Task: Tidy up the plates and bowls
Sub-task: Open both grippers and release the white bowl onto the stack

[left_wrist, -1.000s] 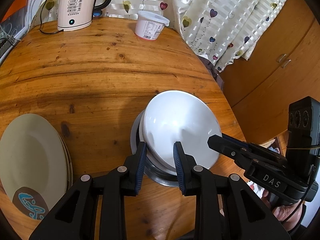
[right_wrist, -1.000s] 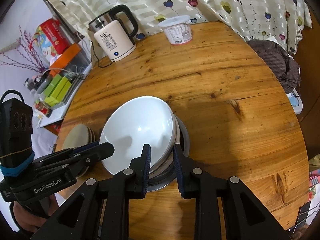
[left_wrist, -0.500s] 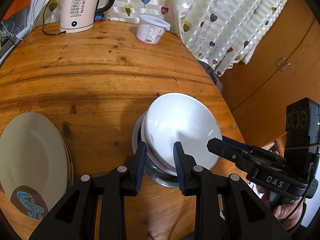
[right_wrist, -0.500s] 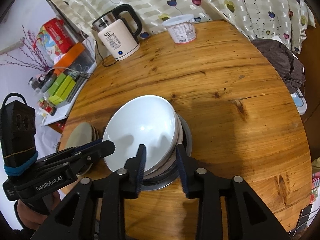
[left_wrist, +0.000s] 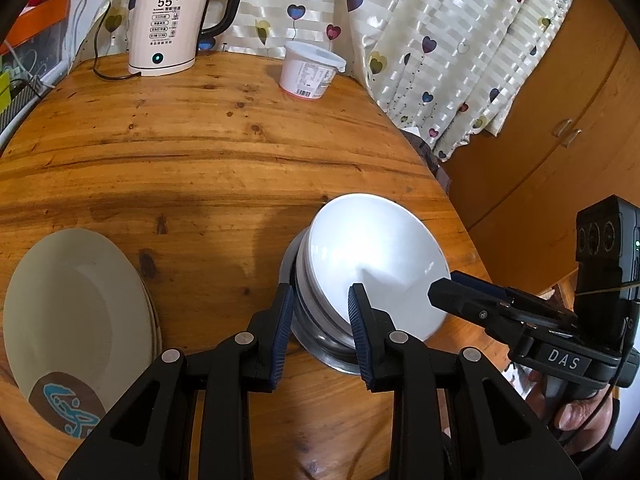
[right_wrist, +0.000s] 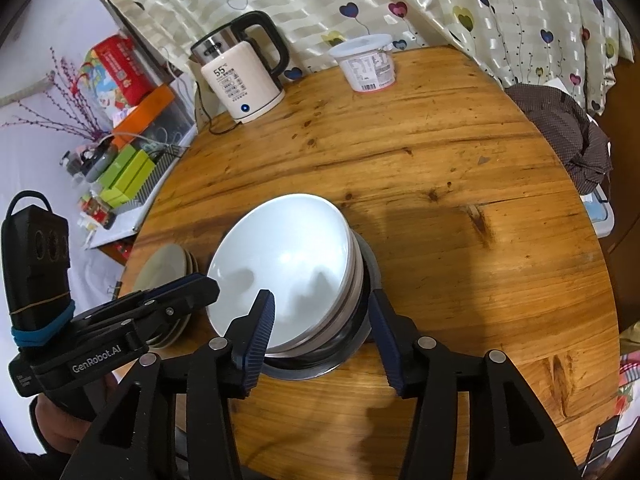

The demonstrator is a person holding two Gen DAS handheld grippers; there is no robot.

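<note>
A stack of white bowls (left_wrist: 372,256) sits tilted in a steel bowl (left_wrist: 320,344) on the round wooden table (left_wrist: 200,152); it also shows in the right wrist view (right_wrist: 280,256). My left gripper (left_wrist: 320,320) is open, its jaws straddling the near rim of the stack. My right gripper (right_wrist: 320,324) is open wide, its jaws either side of the stack's near edge. A stack of beige plates (left_wrist: 68,320) with a blue-and-brown mark lies at the left, also seen in the right wrist view (right_wrist: 164,264).
An electric kettle (left_wrist: 168,28) and a lidded white tub (left_wrist: 308,72) stand at the table's far edge. A curtain (left_wrist: 440,40) and a wooden cabinet (left_wrist: 560,120) are behind. A shelf with boxes (right_wrist: 128,160) stands left of the table.
My right gripper has opened from nearly shut on the bowl rim to wide open. My left gripper has opened and drawn back slightly. The bowls stay in the steel bowl.
</note>
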